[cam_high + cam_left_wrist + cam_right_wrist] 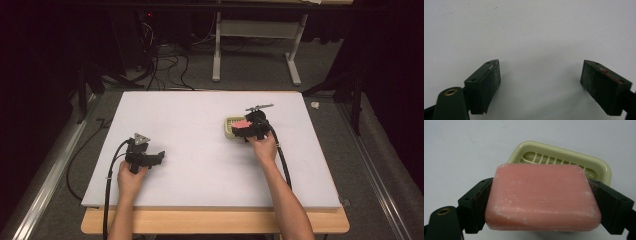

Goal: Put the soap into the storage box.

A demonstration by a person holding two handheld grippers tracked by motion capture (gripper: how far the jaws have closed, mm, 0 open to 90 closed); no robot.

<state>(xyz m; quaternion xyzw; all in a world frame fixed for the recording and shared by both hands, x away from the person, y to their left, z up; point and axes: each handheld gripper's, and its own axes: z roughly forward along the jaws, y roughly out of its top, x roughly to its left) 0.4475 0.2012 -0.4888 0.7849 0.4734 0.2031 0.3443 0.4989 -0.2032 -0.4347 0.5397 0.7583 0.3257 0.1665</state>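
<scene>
A: Nearest the lens in the right gripper view is the pink soap bar (542, 197), clamped between the two black jaws of the right gripper (543, 203), one pad on each short end.

B: So its long axis runs straight across from jaw to jaw?

A: Yes, with a broad face turned up toward the camera. Just beyond and below it sits the cream soap dish (599, 165), slatted floor showing, empty.

B: Where is that on the table?

A: In the high view the dish (229, 127) lies right of centre on the white mat (190, 120), and the right gripper (248, 128) hangs over its near edge with the soap (243, 124).

B: Which step, then?

A: I judge it to be carrying the bar to the dish. Next it needs to go forward and down, long side matched to the dish's long side, then the jaws ease apart.

B: And the other hand?

A: The left gripper (159, 156) rests near the mat's front left, jaws spread wide, holding nothing.
</scene>
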